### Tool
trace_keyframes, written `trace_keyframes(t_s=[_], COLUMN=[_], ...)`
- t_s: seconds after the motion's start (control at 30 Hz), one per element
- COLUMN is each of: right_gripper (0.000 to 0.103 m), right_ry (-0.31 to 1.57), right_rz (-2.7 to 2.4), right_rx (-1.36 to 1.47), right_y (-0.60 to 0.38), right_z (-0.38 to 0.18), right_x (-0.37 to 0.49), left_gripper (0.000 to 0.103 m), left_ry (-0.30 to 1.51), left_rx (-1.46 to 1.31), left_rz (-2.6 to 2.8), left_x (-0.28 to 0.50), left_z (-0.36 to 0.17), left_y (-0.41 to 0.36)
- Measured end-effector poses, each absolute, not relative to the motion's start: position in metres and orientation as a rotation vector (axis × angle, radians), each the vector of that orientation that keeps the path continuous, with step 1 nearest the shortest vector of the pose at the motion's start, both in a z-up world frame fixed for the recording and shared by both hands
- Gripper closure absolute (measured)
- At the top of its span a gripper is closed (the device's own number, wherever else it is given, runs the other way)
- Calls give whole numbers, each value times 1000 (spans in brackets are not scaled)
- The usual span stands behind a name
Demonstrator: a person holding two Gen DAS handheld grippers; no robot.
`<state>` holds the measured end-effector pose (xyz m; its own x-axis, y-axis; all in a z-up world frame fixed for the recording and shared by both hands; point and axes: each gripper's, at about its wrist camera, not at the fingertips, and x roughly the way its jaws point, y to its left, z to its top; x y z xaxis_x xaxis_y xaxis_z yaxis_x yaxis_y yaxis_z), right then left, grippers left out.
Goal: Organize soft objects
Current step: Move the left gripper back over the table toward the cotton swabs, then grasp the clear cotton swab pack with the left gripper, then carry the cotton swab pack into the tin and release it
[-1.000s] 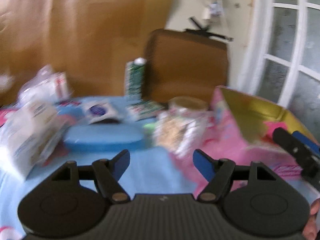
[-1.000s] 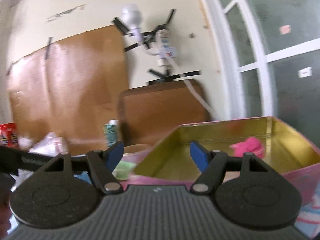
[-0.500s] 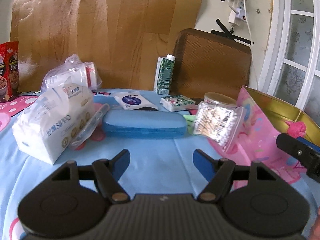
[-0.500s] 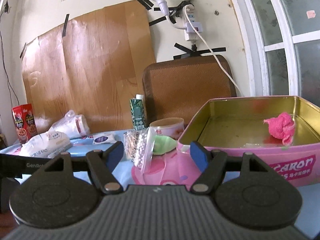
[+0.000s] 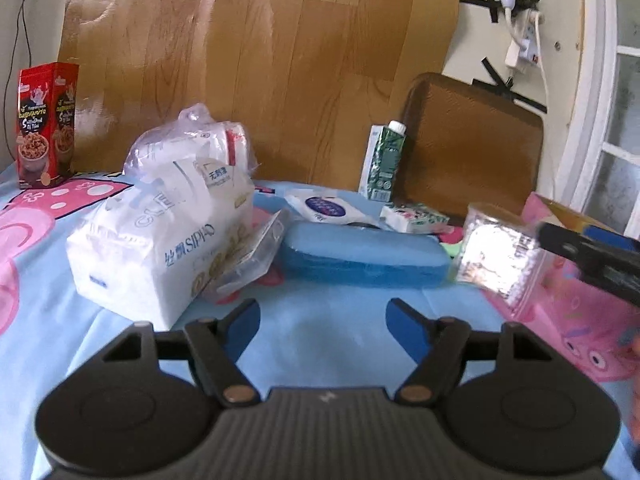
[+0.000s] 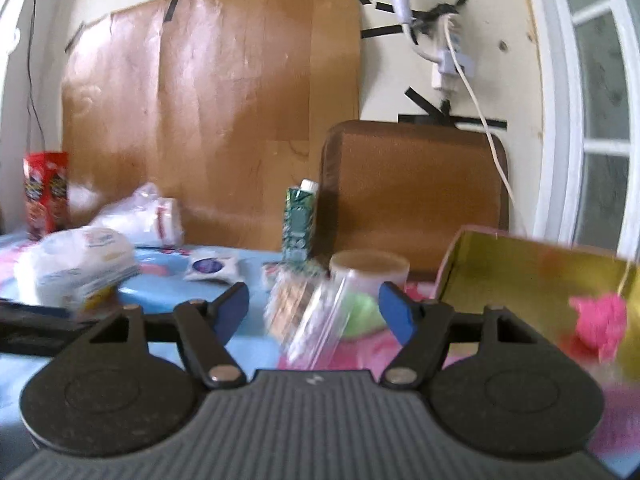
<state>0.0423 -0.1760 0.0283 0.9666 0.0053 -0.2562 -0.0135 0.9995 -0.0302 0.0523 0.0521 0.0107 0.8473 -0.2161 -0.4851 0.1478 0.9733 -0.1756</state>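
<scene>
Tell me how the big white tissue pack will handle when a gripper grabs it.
The tissue pack looks soft and wrinkly, so it will likely squash and sag. Its plastic wrap shines, so it may slip. It seems light for its bulk.

Left gripper (image 5: 323, 322): black body, blue pads on the fingers (image 5: 245, 320). Right gripper (image 6: 314, 309): same black and blue. Tabletop (image 5: 332, 332) cloth under the left fingers: light blue with pink cartoon patches. Ahead of left fingers: solid blue case (image 5: 362, 255). Left of it: white tissue pack (image 5: 160, 240) with blue lettering and gold marks. Far left: red snack box (image 5: 45, 124) with dark panels. Beyond the case: green-and-white carton (image 5: 383, 162), white cap. Right of left fingers: clear bag of cotton swabs (image 5: 500, 256), white and tan. Right of right fingers: tin (image 6: 532, 276) pink outside, gold inside, holding a hot-pink soft lump (image 6: 600, 326). Between right fingers: pale green item (image 6: 360, 314), blurred.
</scene>
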Motion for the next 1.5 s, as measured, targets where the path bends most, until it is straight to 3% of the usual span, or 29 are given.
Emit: trace_keyframes(t_s=[0.1,0.17,0.23,0.33,0.47,0.57,0.63,0.77,0.87,0.93,1.0,1.07,1.1,1.13,1.2,1.5], right_gripper=[30,42,78,86,86,79,58,49,35,21,18,19,25,52,67,68], right_ry=[288,321,380,384,355,363,354,360,394,423,453,511,532,513,500,255], right_rz=[-4,1,19,82,227,340,390,414,404,422,417,396,390,382,367,192], right_rx=[-64,-95,-123,-69,-50,-125,-103,-86,-60,-22,-8,-5,3,-1,-29,21], right_y=[-174,-173,-172,-173,-158,-142,-140,-141,-145,-148,-145,-139,-136,-134,-130,-179], right_z=[29,26,22,25,28,16,12,9,5,1,-5,-11,-14,-14,-13,15], right_x=[72,86,95,77,15,-26,-44,-51,-45,-40,-39,-31,-28,-30,-31,-57], left_gripper=[31,30,30,30,28,26,26,26,26,26,29,51,57,59,60,60], left_ry=[523,523,528,532,535,532,532,562,593,620,650,722,699,703,684,504], left_rx=[-161,-190,-220,-256,-302,-339,-366,-401,-341,-288,-258,-238,-236,-230,-192,-90], left_rz=[-192,-196,-193,-198,-234,-289,-309,-378,-412,-429,-443,-476,-486,-512,-509,-668], left_x=[53,55,55,55,55,53,49,35,28,27,29,37,34,32,27,23], left_z=[10,10,9,8,7,8,10,16,21,22,16,4,2,3,10,74], left_y=[57,63,65,70,74,79,81,78,65,51,37,23,19,13,3,-78])
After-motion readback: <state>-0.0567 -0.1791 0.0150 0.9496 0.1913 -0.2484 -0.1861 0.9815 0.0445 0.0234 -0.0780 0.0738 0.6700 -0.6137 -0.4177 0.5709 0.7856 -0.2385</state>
